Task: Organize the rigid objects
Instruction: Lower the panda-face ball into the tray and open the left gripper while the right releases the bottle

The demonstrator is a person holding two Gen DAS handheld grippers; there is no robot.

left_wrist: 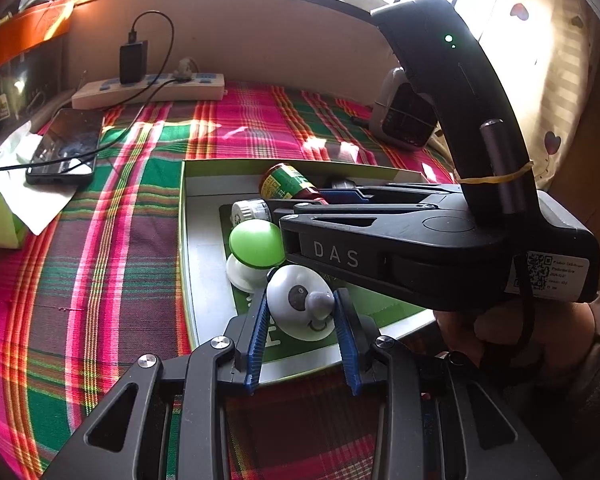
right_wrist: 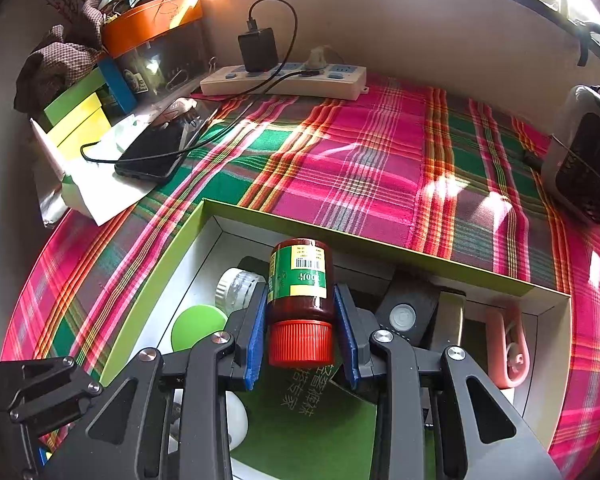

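A small brown bottle [right_wrist: 301,280] with a green label and a red cap sits in the middle of the right wrist picture. The right gripper [right_wrist: 301,322] pinches it from both sides with its blue pads [right_wrist: 256,344]. The cap points down toward the camera and the bottle tips away. It hangs over the open box [right_wrist: 380,246], which has green walls and a white inside.

In the left wrist picture, the left gripper [left_wrist: 300,314] squeezes a white round toy [left_wrist: 300,308] with a grey knob on it, low in the middle of the frame. The blue pads [left_wrist: 260,332] press on its left and right sides. This toy is over the near part of the same box [left_wrist: 182,216].

Just above the white toy lies a green round toy [left_wrist: 255,243] on a white foot. Beside it lies a clear little jar [left_wrist: 252,210] with a white ribbed lid. A pink clip [right_wrist: 508,350] lies at the right end of the box. A dark flat thing with a round button [right_wrist: 406,316] lies between the bottle and the clip.

The box rests on a pink and green checked cloth [right_wrist: 360,152]. At the upper left lies a black phone [right_wrist: 152,156] with a cable. Behind it is a white power strip [right_wrist: 284,80] with a black charger [right_wrist: 258,49] plugged in. A grey gadget [right_wrist: 584,152] stands at the right edge.
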